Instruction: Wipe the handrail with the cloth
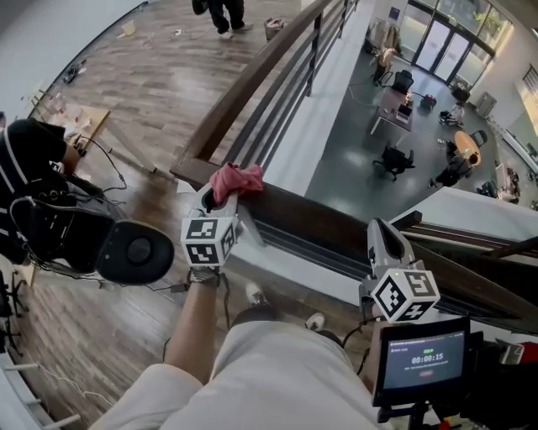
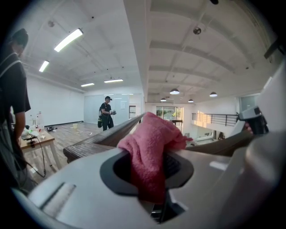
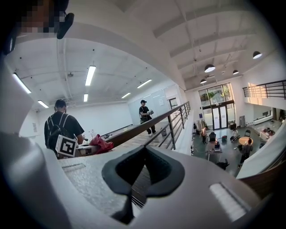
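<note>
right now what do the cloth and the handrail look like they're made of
The cloth looks like pink terry fabric: fuzzy nap, soft folds where the left gripper clamps it. The handrail looks like dark-stained, matte wood: grain lines run along its top.

Cloth (image 1: pixel 235 180): on the handrail (image 1: pixel 336 225) at its corner, between the left gripper (image 1: pixel 224 195) jaws.
Right gripper (image 1: pixel 380 228): right of the left gripper, near the handrail, well apart from the cloth.
Screen (image 1: pixel 420 359): below the right gripper, nearest the camera.
Lower floor (image 1: pixel 353 168): beyond the handrail, far beneath.
Standing person (image 1: pixel 225 13): far behind, left of the handrail.
</note>
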Demonstrator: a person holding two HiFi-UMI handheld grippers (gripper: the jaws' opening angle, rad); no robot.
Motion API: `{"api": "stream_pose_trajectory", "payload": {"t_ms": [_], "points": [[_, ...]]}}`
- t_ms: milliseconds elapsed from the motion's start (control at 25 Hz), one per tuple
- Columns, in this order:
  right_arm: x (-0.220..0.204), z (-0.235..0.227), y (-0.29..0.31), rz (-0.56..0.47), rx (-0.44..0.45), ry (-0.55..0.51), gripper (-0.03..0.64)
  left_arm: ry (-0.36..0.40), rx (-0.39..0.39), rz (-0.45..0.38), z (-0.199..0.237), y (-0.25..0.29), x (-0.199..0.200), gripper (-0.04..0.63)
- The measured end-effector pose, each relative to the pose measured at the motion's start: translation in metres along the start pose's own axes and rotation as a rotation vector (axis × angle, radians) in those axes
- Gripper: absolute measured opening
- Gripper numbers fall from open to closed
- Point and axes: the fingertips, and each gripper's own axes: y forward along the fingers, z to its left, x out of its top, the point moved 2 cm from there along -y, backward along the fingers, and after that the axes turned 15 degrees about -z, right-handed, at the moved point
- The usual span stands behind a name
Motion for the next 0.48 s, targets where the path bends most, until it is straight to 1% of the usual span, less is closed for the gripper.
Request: {"api": "stream_pose_trajectory", "payload": {"t_ms": [160, 280, 360, 480], "points": [[0.001, -0.008, -0.011, 0.001, -0.021, -0.004, 0.003, -0.012, 0.039, -0.011, 0.013, -0.005, 0.000, 0.107], [-0.001, -0.020, -0.020, 0.002, -0.035, 0.036, 0.003, -0.025, 0.071, -0.024, 0.014, -0.006, 0.001, 0.106], [-0.002, -0.028, -0.027, 0.001, -0.047, 0.065, 0.002, -0.035, 0.085, -0.019, 0.014, -0.007, 0.000, 0.106], [-0.003, -0.038, -0.035, 0.012, -0.050, 0.049, 0.002, -0.039, 0.092, 0.003, 0.016, -0.006, 0.000, 0.104]]}}
